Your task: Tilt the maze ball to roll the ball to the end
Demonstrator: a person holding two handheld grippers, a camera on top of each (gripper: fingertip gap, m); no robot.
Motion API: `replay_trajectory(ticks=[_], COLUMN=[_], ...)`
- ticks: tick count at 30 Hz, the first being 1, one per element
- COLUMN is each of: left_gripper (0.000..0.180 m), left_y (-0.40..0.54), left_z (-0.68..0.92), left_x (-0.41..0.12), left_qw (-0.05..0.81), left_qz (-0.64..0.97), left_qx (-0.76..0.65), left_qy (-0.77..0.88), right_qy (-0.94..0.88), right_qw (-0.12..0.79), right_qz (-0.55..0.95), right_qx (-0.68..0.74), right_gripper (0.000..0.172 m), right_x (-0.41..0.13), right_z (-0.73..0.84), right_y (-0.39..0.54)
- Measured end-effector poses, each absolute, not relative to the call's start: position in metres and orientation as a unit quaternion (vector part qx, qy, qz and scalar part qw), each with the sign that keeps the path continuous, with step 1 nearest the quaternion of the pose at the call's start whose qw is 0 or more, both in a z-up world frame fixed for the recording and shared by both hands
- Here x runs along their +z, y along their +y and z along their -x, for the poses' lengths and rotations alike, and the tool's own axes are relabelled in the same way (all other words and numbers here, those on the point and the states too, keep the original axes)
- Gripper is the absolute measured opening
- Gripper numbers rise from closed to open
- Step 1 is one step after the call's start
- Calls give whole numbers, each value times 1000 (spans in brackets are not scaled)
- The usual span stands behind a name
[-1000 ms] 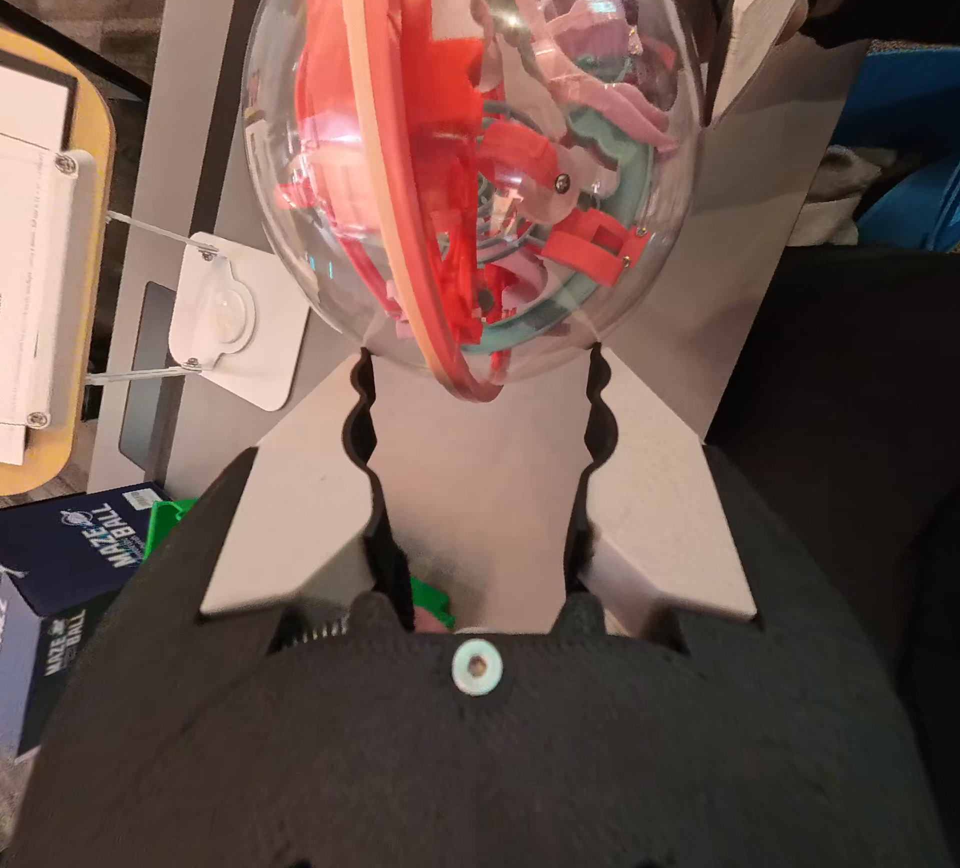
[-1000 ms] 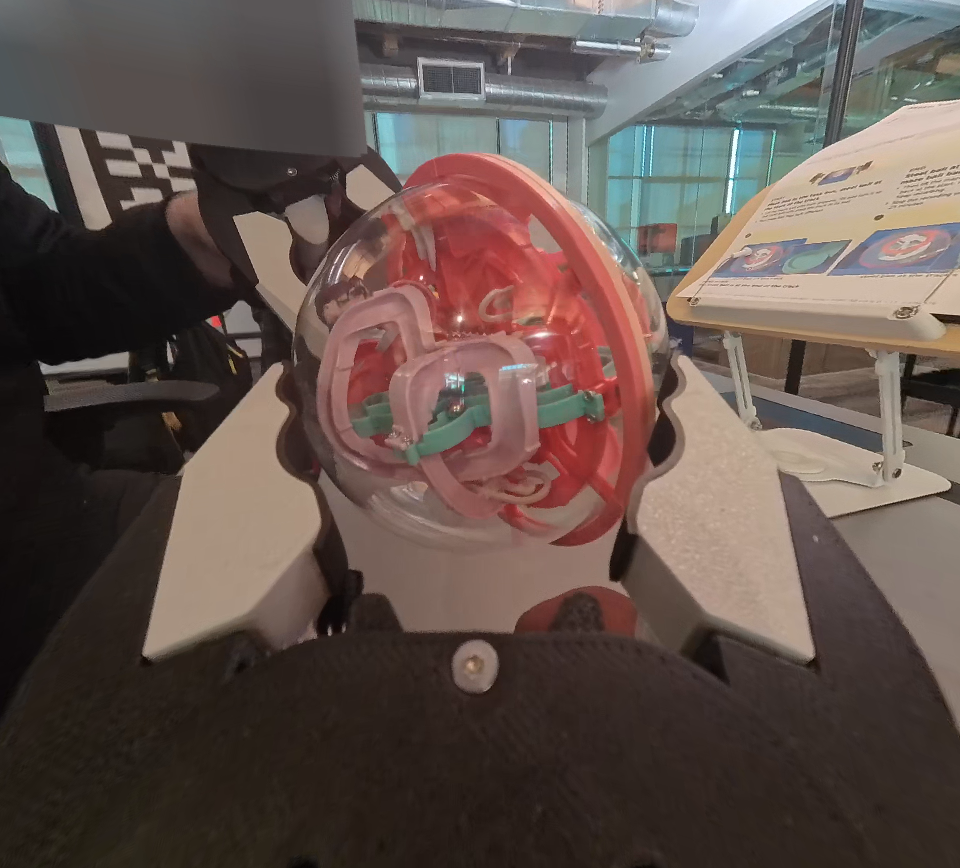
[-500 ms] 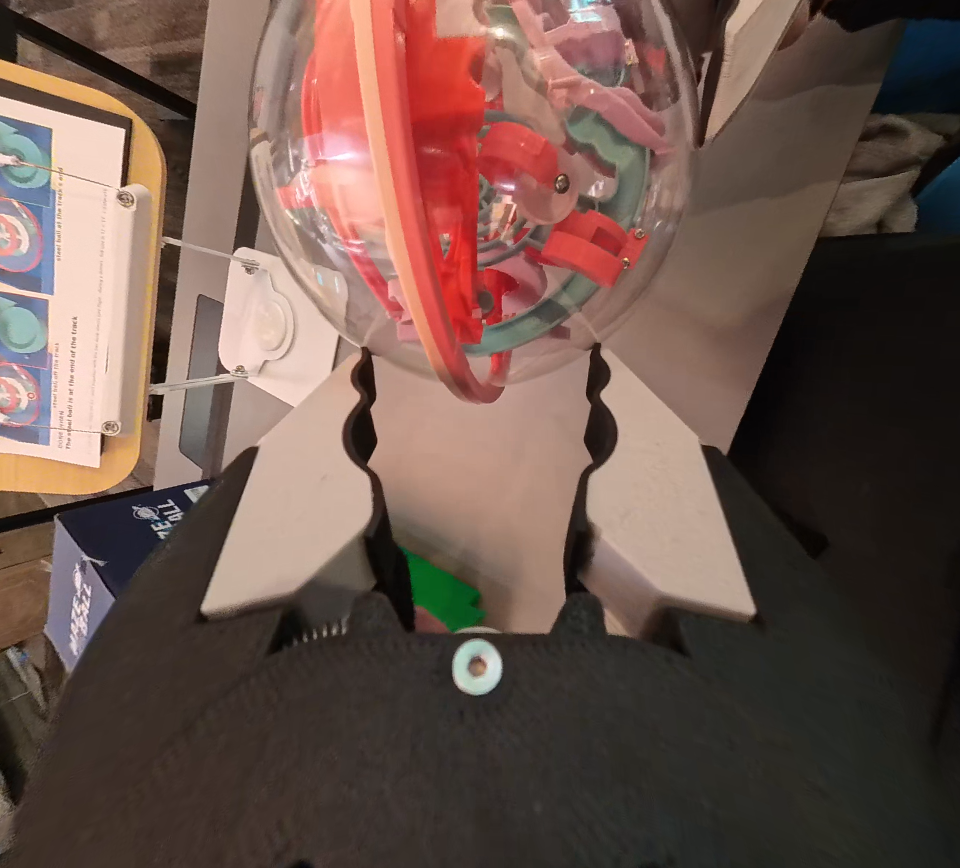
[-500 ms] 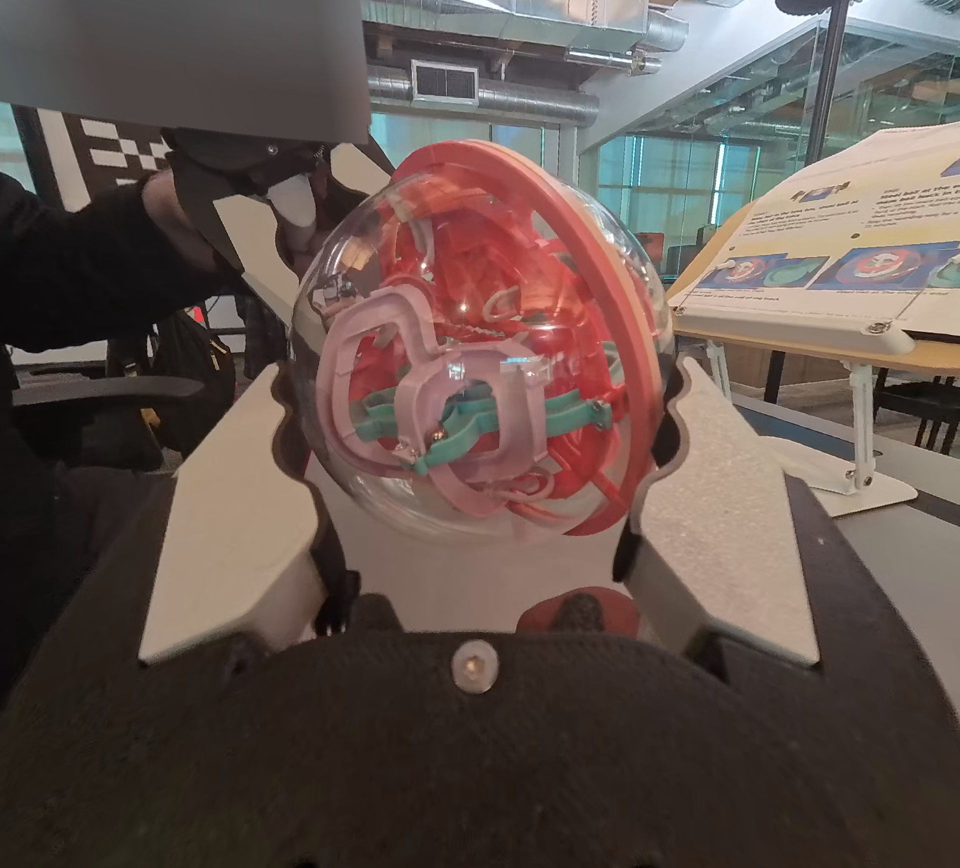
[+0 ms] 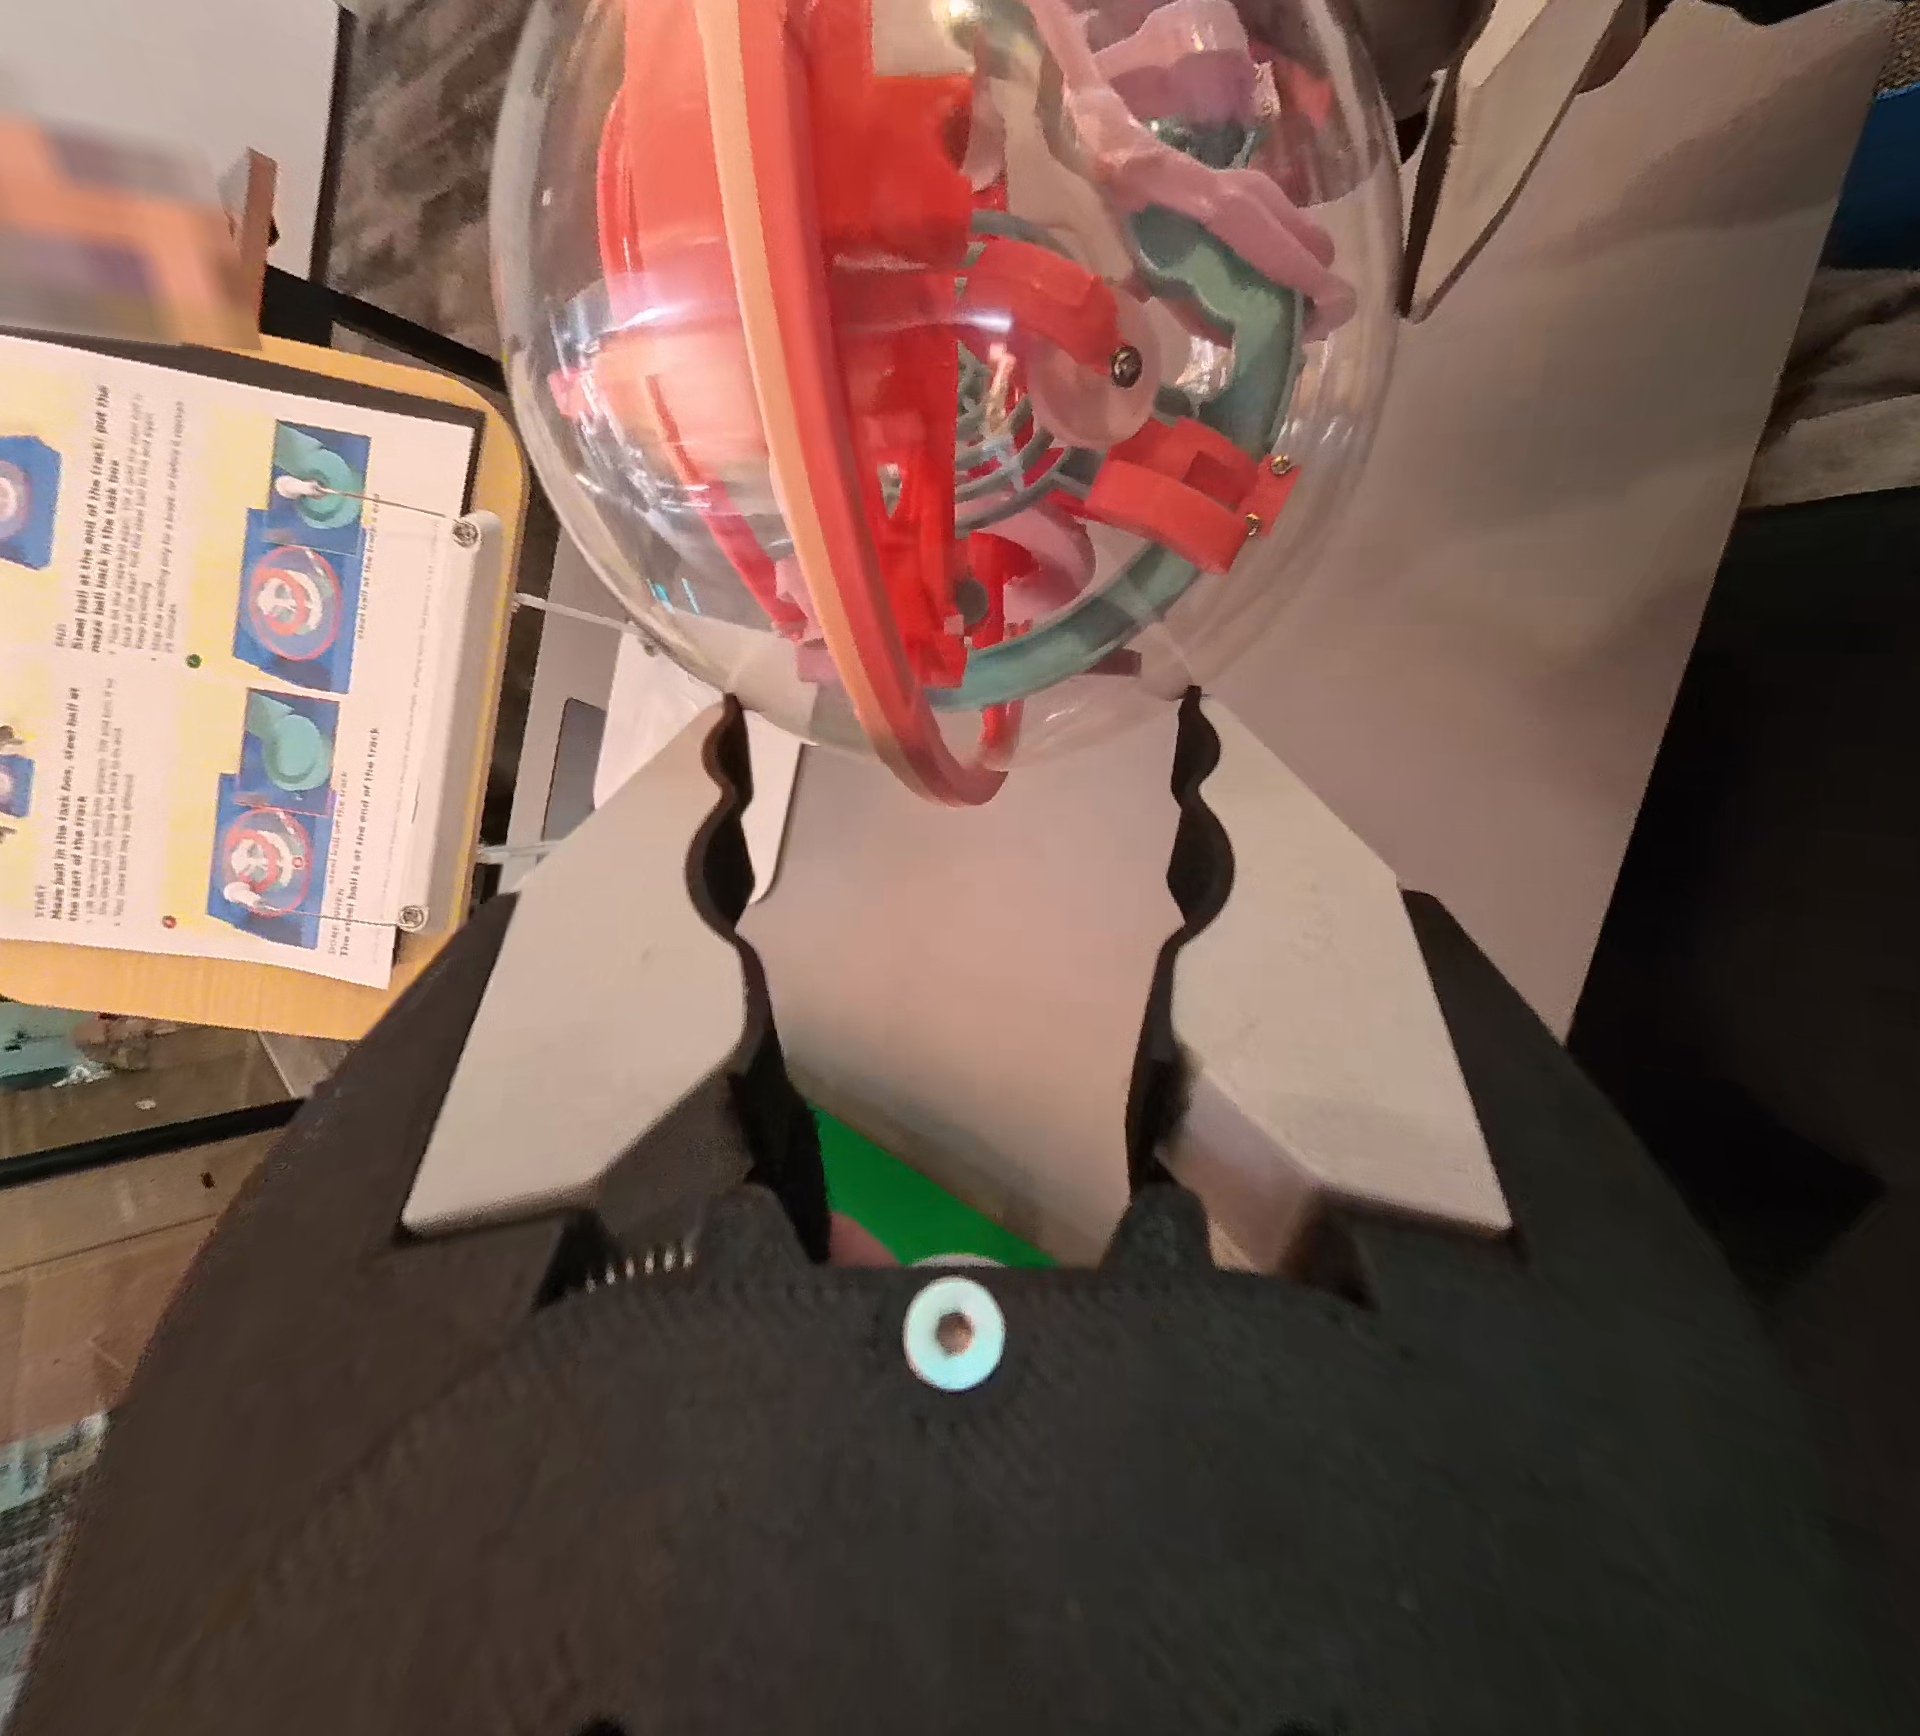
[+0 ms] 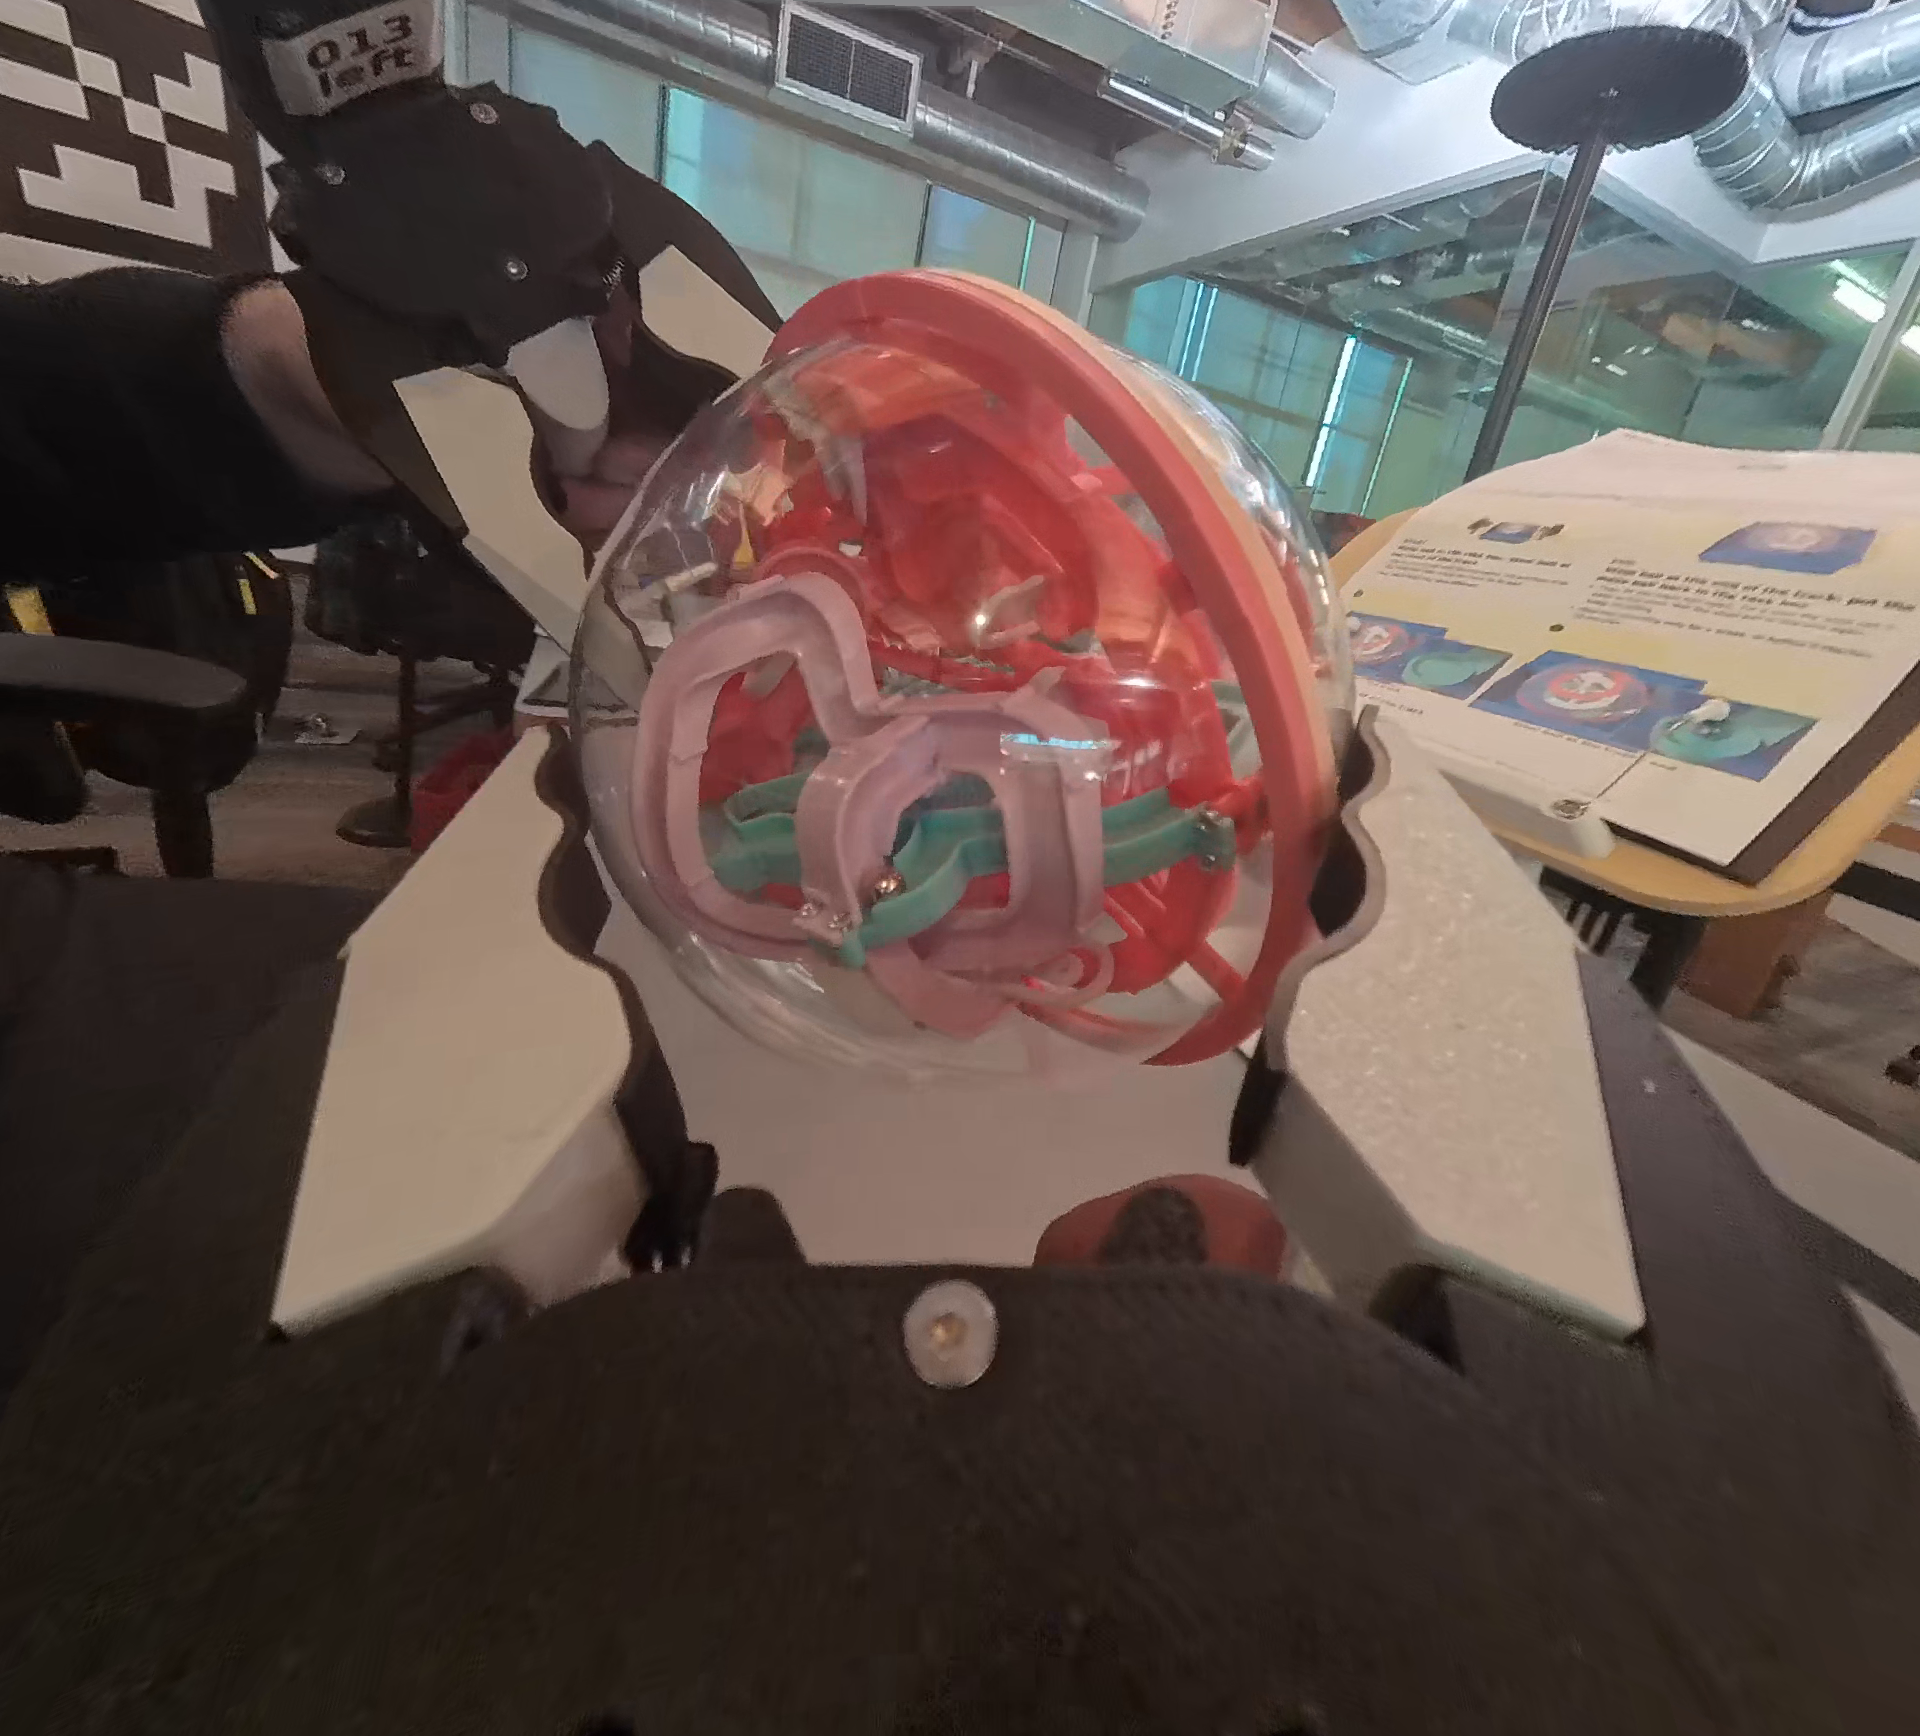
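The clear plastic maze ball (image 6: 956,678), a sphere with red, pink and teal tracks inside and a red band round it, is held up in the air between both tools. The right gripper (image 6: 961,845) has its jaws spread wide, pads pressed on opposite sides of the sphere. The left gripper (image 5: 961,710) is narrower, fingertips (image 5: 727,730) touching the sphere's near curve. A small steel ball (image 5: 958,3) seems to sit on a track; tilting should be slow, both grips firm, so it stays on. A printed instruction sheet (image 5: 260,668) on a wooden stand carries text and pictures; the left tool bears a label.
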State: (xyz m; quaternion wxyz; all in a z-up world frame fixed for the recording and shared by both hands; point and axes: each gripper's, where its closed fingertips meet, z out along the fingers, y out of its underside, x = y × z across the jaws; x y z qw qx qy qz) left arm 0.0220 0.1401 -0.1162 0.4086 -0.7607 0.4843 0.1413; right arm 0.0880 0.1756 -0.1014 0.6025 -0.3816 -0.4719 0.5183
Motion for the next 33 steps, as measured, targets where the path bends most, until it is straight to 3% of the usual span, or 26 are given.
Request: replay_trajectory(ticks=[10, 19, 33], left_gripper=[80, 79, 77], left_y=[144, 151, 159], left_z=[-26, -29, -28], left_x=[-101, -111, -129], left_qw=[426, 504, 546], left_qz=[738, 711, 706], left_qx=[144, 106, 71], left_qy=[503, 479, 446], right_qy=[-460, -502, -539], right_qw=[637, 658, 664], right_qz=[374, 364, 359], right_qx=[493, 427, 374], right_gripper=[140, 138, 134], right_x=[-86, -67, -60], right_z=[-92, -96, -87], right_y=[175, 168, 162])
